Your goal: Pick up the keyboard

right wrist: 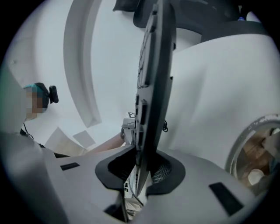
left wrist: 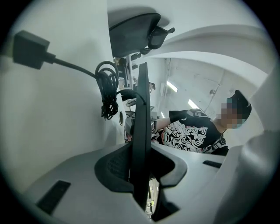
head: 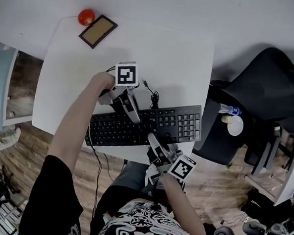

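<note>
A black keyboard [head: 179,122] lies along the front edge of the white table [head: 180,57]. My left gripper [head: 133,116] reaches over its far edge and is shut on it; in the left gripper view the keyboard [left wrist: 142,109] stands edge-on between the pads of that gripper [left wrist: 141,175]. My right gripper [head: 153,139] comes in from the near side. The right gripper view shows the keyboard's edge [right wrist: 153,87] clamped between the dark pads of the right gripper [right wrist: 142,170]. The keyboard's bundled cable [head: 153,95] lies just behind it.
A red ball [head: 86,16] and a brown framed board [head: 97,31] sit at the table's far left corner. The cable's plug [left wrist: 28,50] rests on the tabletop. A black chair [head: 273,87] and a stool with a white cup [head: 234,125] stand to the right of the table.
</note>
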A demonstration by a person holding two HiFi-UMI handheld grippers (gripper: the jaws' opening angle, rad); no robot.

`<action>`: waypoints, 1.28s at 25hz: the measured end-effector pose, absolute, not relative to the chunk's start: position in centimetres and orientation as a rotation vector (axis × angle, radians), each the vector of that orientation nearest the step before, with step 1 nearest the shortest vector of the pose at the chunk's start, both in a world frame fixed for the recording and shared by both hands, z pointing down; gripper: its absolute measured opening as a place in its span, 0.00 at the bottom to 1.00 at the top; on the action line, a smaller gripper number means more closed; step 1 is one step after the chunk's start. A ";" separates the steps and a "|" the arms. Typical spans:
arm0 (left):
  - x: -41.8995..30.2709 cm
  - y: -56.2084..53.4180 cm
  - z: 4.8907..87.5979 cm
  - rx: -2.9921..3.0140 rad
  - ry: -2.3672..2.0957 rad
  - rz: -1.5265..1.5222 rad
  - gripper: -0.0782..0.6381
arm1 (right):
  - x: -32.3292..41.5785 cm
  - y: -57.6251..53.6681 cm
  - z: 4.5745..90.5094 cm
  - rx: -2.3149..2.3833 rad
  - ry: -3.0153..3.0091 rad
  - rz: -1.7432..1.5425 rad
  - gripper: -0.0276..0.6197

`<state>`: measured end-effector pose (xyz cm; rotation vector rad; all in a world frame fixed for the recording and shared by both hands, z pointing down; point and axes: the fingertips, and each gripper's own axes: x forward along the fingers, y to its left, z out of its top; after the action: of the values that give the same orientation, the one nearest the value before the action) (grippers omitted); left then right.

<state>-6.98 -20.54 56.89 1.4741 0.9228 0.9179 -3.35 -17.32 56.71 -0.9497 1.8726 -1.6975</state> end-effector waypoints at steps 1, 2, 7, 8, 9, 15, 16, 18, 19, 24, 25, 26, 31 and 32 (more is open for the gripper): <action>-7.0 -20.4 57.0 1.482 0.918 0.906 0.24 | -3.4 -17.2 56.5 -0.933 1.881 -1.692 0.19; -6.9 -20.3 57.0 1.496 0.919 0.887 0.24 | -3.4 -17.1 56.2 -0.917 1.881 -1.686 0.18; -6.1 -20.5 57.3 1.602 0.840 0.801 0.28 | -2.9 -17.0 56.2 -0.889 1.806 -1.677 0.17; -5.9 -21.1 57.3 1.632 0.794 0.774 0.29 | -2.9 -17.1 56.3 -0.884 1.787 -1.678 0.17; -5.7 -21.6 57.2 1.667 0.744 0.736 0.33 | -2.8 -17.0 56.2 -0.882 1.769 -1.676 0.17; -6.4 -22.3 56.4 1.867 0.514 0.619 0.44 | -2.6 -16.2 55.0 -0.848 1.744 -1.657 0.17; -6.4 -22.5 56.7 1.873 0.464 0.626 0.44 | -2.5 -16.1 54.9 -0.841 1.759 -1.658 0.17; -6.1 -22.9 56.6 1.889 0.386 0.626 0.43 | -2.3 -15.7 54.6 -0.831 1.785 -1.652 0.17; -6.1 -23.1 56.3 1.908 0.354 0.622 0.42 | -2.2 -15.6 54.4 -0.826 1.791 -1.645 0.17; -7.4 -23.6 53.6 2.025 0.225 0.635 0.42 | -2.5 -15.7 53.7 -0.800 1.779 -1.642 0.17; -7.7 -23.6 52.8 2.065 0.189 0.633 0.42 | -2.4 -15.7 53.6 -0.796 1.774 -1.641 0.17; -8.0 -23.9 52.1 2.112 0.129 0.624 0.42 | -2.4 -15.8 53.4 -0.790 1.769 -1.638 0.17; -12.0 -25.2 48.2 2.321 -0.261 0.450 0.42 | -4.5 -16.0 51.8 -0.736 1.770 -1.625 0.17; -12.5 -25.2 47.6 2.342 -0.306 0.421 0.42 | -4.6 -16.0 51.6 -0.731 1.774 -1.625 0.17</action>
<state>-12.51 -25.18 47.65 2.3425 -0.3057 0.4209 -4.60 -15.97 51.64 -0.7308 1.7735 -1.6254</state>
